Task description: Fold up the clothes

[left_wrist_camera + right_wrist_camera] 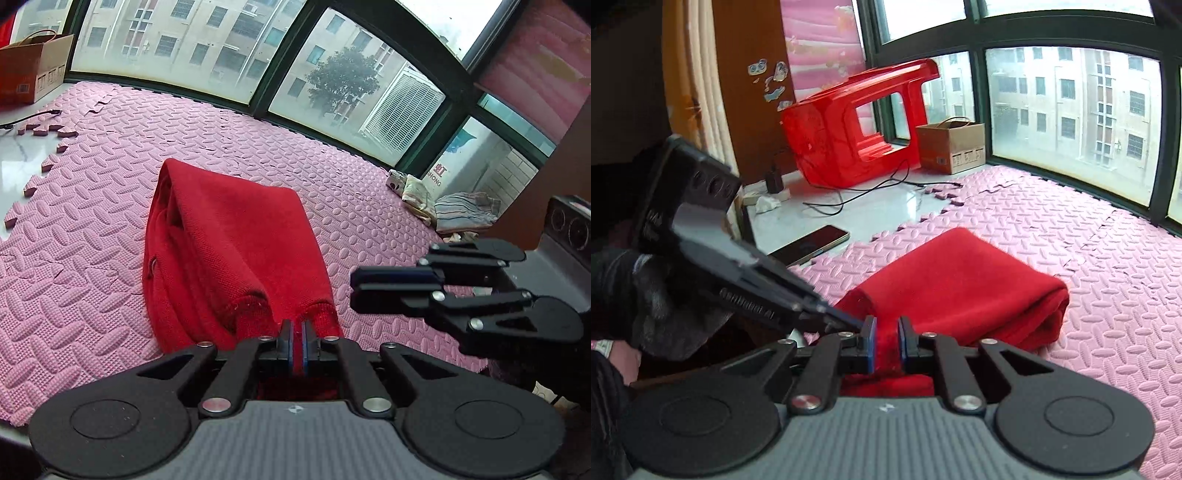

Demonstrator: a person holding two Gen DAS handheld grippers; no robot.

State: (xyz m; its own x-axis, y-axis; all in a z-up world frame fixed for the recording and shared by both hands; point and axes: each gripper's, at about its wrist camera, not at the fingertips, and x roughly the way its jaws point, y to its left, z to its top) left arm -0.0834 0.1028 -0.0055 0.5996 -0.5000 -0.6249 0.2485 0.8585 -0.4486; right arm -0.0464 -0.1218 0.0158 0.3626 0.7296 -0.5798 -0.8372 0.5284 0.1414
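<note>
One red knitted sweater (229, 236) lies on the pink foam mat (92, 192), already doubled over into a thick, long bundle with a rounded fold at its far end, well in from the mat's jigsaw edge. Its near end, where two ribbed cuffs show, is lifted off the mat toward the mat's near edge. The left hand-held gripper (296, 341) has its blue pads nearly together, pinching red fabric at the cuffs; the right hand-held gripper (886, 345) pinches a ridge of the same cloth between pads set a little further apart. Held side by side at one end, the pair seem placed to carry that end over the rest, or to tug the bundle straight. Beyond lie a phone (812, 243), a cardboard box (951, 147) and small folded cloths (465, 212) by the window.
</note>
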